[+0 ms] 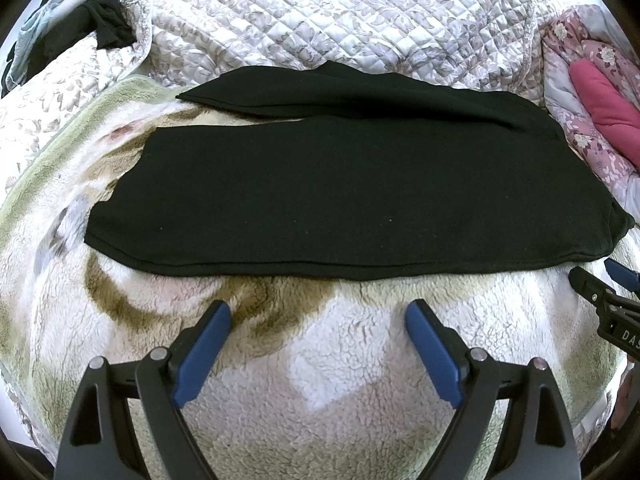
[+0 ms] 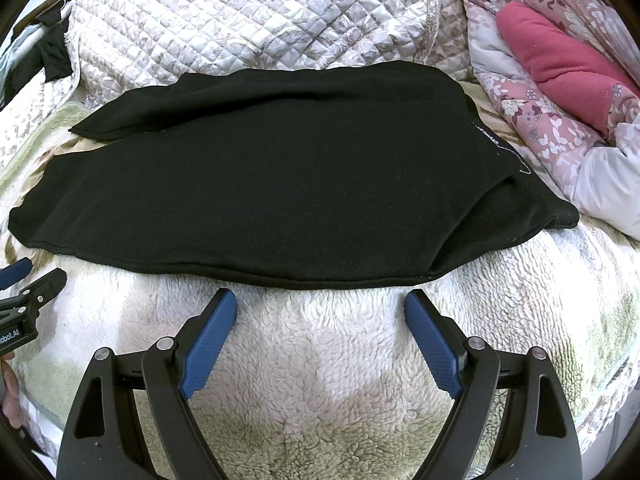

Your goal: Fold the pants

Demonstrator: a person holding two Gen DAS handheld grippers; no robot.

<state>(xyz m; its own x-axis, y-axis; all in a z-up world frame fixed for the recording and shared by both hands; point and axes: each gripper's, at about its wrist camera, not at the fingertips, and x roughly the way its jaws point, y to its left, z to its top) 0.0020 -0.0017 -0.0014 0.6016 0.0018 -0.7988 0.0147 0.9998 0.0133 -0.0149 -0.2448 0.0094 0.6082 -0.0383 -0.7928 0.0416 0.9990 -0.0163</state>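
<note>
Black pants [image 1: 340,196] lie spread flat on a fluffy cream blanket [image 1: 320,360], legs running left, waist at the right with a small white label [image 2: 490,138]. They also fill the middle of the right wrist view [image 2: 280,184]. My left gripper [image 1: 318,312] is open and empty, just short of the pants' near edge. My right gripper [image 2: 320,304] is open and empty, close to the same near edge toward the waist. The right gripper's tips show at the right edge of the left wrist view [image 1: 600,280]; the left gripper's tips show at the left edge of the right wrist view [image 2: 32,276].
A quilted floral bedspread [image 1: 320,16] rises behind the pants. A pink floral duvet with a magenta lining [image 2: 560,64] is bunched at the right. Dark clothes [image 1: 96,28] hang at the far left.
</note>
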